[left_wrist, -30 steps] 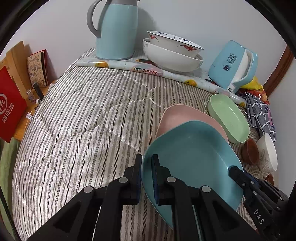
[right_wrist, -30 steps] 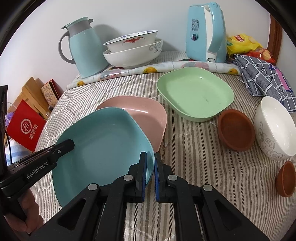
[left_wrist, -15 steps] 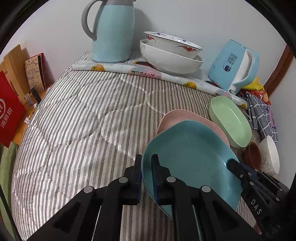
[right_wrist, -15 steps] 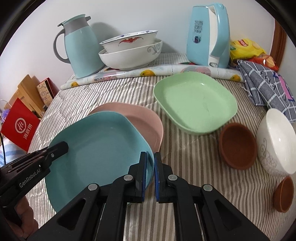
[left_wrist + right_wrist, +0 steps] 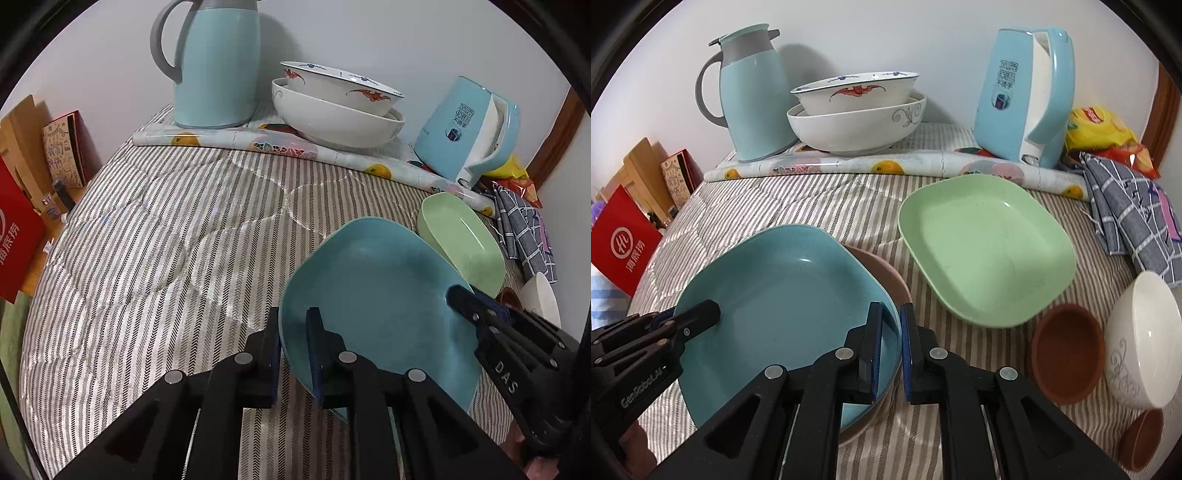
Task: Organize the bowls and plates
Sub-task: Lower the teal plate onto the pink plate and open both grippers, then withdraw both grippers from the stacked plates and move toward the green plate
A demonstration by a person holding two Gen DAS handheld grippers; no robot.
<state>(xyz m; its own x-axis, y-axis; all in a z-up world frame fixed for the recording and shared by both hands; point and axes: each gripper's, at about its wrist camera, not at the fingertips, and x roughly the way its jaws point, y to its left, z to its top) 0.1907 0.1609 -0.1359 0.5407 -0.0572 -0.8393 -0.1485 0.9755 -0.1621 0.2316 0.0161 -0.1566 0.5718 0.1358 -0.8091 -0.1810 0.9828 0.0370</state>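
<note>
1. Blue plate (image 5: 783,295) sits on the pink plate (image 5: 886,273); its right rim runs between the right gripper (image 5: 891,314) fingers, its left rim between the left gripper (image 5: 293,325) fingers.
2. Green plate (image 5: 986,251) lies just right and farther back; brown bowl (image 5: 1067,350) and white bowl (image 5: 1141,332) crowd the right. Striped cloth (image 5: 166,240) on the left is open.
3. Both jaws are opening, only a narrow gap, pads easing off the rim.

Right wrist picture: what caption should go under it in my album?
Both grippers, right gripper and left gripper, jaws opening, set the blue plate onto the pink plate.
</note>
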